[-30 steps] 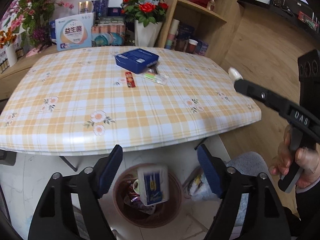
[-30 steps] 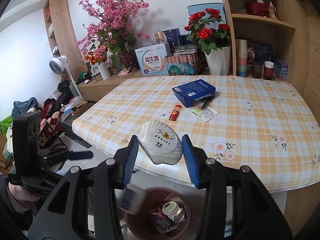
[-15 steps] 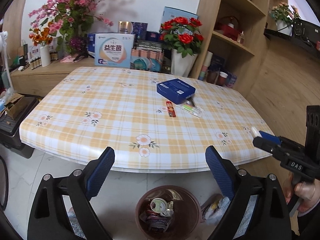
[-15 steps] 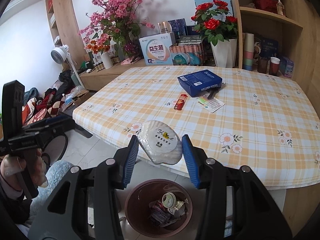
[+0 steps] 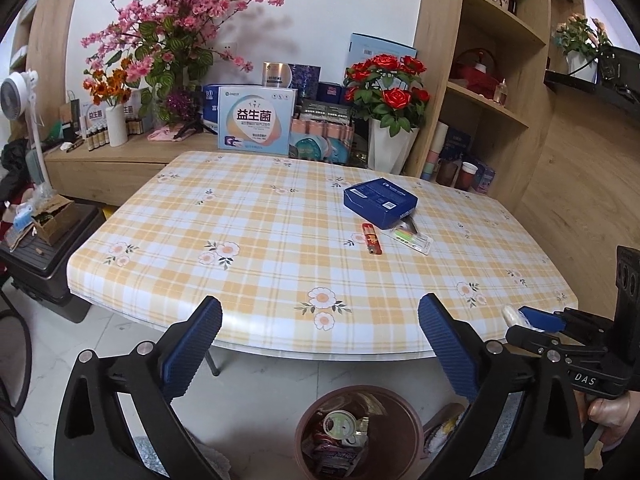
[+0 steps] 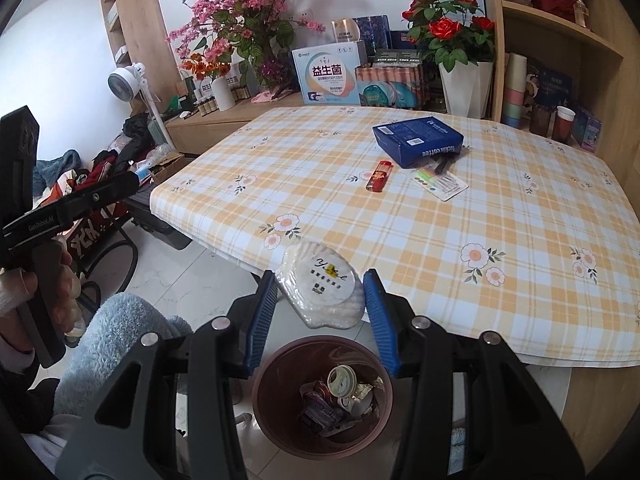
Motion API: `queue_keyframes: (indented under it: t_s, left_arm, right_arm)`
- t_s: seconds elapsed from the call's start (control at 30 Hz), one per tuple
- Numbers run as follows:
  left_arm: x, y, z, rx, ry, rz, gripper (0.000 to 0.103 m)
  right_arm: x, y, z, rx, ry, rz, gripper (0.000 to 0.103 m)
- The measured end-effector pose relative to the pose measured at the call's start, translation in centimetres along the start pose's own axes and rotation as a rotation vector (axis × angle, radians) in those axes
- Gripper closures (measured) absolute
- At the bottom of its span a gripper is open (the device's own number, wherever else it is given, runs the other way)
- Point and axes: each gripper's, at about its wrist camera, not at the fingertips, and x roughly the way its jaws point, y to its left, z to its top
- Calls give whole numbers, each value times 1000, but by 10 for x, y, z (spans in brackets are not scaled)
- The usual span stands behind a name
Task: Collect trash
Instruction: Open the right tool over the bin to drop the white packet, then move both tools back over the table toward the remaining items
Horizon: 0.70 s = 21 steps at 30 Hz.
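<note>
Right hand-held gripper [image 6: 320,300] clamps the shell-shaped soap packet [image 6: 320,290]; center over the trash bin [image 6: 320,396], then release. Left hand-held gripper [image 5: 320,344] is opening, empty.

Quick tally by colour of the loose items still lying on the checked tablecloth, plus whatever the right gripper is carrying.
Blue: 1, the blue box
Red: 1, the red lighter
Clear packet: 1, the clear packet with coloured bits inside
White: 1, the shell-shaped soap packet held in the right gripper above the trash bin
Total: 4
</note>
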Motion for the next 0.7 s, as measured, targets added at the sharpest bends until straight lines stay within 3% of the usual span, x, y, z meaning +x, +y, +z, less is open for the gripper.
queue_keyframes:
  t_s: [0.43,0.7]
  left_arm:
    - [0,11,-4,-31,4,23,6]
    - [1,14,-5,-37,7,26,6]
  right_arm:
    - [11,-1,-12,13,55,-13,53]
    - [8,-6,-9,31,27,-38,16]
